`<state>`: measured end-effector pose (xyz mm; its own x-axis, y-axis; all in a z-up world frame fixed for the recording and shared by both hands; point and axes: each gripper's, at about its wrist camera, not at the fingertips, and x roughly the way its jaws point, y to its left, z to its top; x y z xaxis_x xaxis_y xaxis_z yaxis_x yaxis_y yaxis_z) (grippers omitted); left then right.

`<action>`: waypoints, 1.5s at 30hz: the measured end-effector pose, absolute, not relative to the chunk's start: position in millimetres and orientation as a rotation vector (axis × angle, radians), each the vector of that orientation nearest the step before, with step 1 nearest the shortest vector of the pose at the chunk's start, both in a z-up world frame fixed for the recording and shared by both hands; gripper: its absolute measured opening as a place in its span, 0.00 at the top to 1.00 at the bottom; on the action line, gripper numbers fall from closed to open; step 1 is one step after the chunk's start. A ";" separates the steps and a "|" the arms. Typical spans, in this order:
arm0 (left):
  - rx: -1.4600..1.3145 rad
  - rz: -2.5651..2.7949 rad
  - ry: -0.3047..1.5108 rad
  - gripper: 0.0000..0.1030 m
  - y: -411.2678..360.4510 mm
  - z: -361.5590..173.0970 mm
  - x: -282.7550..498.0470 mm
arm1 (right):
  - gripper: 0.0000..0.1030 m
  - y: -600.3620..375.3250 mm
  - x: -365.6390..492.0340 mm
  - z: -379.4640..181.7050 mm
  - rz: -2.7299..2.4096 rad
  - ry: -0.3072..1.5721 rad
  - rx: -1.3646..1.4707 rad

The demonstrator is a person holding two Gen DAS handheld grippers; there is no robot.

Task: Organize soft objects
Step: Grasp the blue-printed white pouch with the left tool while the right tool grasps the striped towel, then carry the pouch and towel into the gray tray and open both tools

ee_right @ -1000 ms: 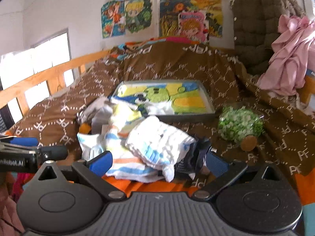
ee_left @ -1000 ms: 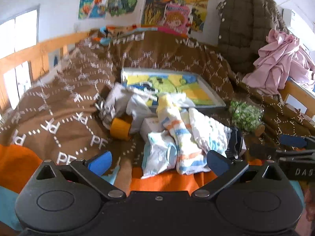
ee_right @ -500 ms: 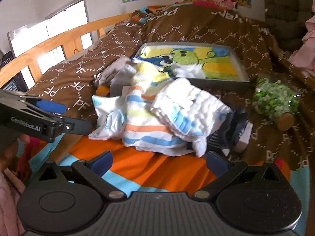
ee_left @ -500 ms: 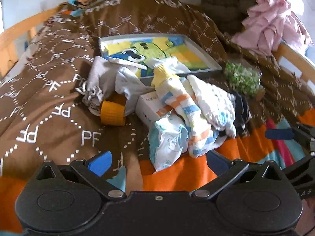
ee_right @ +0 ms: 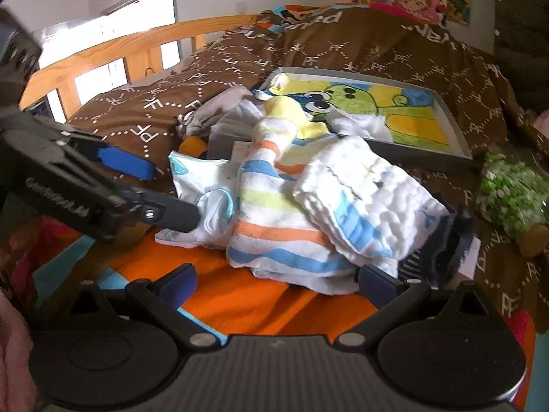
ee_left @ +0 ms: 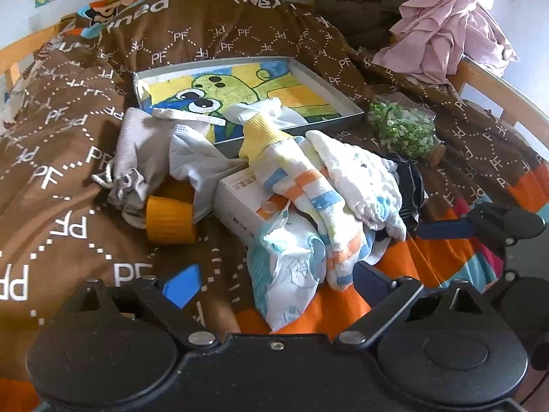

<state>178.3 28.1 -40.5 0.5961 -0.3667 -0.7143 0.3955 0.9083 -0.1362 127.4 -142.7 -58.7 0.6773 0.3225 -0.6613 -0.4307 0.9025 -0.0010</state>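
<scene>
Left gripper point(ee_left: 274, 285) spread but closing around nothing, right gripper point(ee_right: 274, 279) spread; limp, light striped towel point(ee_right: 274, 219), best pinched at its near edge

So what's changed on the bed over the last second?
Both grippers came down toward the pile of cloths. The left gripper is closing, with the pale printed cloth between its jaws, not pinched. The right gripper is open and empty. The pile, tray and orange cup stayed put.
</scene>
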 end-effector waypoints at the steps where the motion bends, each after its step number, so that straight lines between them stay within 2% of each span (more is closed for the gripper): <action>1: 0.027 -0.448 0.827 0.14 29.2 -42.1 181.0 | 0.01 -140.5 128.9 -60.0 0.432 0.709 -0.167; 8: -0.046 -0.477 0.852 0.30 30.7 -51.3 196.5 | 0.05 -129.6 148.3 -72.2 0.431 0.724 -0.180; 16: -0.159 -0.466 0.905 0.52 39.9 -63.1 208.3 | 0.17 -134.3 163.0 -76.7 0.397 0.741 -0.137; 22: -0.200 -0.450 0.907 0.55 42.9 -62.5 209.3 | 0.26 -137.5 163.5 -74.6 0.384 0.730 -0.128; 25: -0.206 -0.433 0.913 0.56 44.6 -60.5 209.8 | 0.36 -138.6 161.2 -72.3 0.391 0.718 -0.117; 33: -0.254 -0.361 0.948 0.59 52.7 -56.2 210.3 | 0.84 -141.9 161.2 -67.6 0.389 0.711 -0.087; 34: -0.264 -0.352 0.952 0.60 54.6 -56.1 209.9 | 0.87 -142.7 161.0 -66.4 0.391 0.707 -0.081; 45: -0.365 -0.304 0.897 0.60 63.3 -37.9 190.3 | 0.90 -163.0 161.1 -51.1 0.462 0.706 0.130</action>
